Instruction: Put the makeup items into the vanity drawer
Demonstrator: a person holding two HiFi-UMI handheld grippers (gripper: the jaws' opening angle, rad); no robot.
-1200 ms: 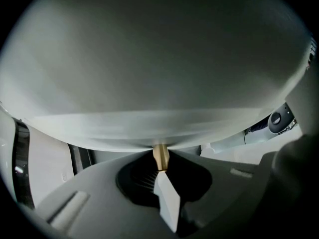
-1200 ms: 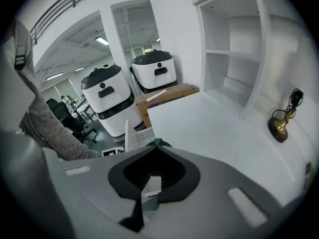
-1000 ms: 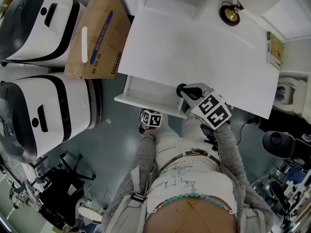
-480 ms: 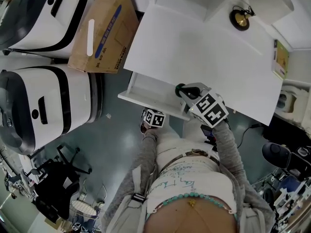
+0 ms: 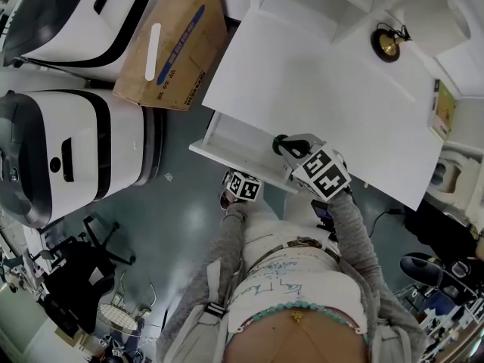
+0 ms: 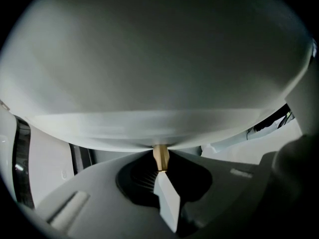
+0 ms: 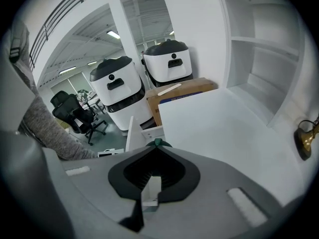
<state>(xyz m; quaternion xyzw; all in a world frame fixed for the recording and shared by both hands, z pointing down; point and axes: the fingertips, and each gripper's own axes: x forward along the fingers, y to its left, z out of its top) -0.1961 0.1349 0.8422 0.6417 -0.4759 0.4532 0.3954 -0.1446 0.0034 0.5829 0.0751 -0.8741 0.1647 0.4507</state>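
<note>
Both grippers have kept their places over the last second; only my head view has swung a little. My left hand-held gripper (image 6: 160,170) is clamped on the small gold knob (image 6: 160,156) of the white drawer (image 5: 231,144), which stands pulled out from the vanity worktop (image 5: 325,89). My right hand-held gripper (image 7: 155,146) is closed on a small dark-green item (image 5: 281,141), held by the worktop's front edge at the drawer's right end.

Head view has swung; vanity top (image 5: 325,89) and box (image 5: 175,44) sit further right.
</note>
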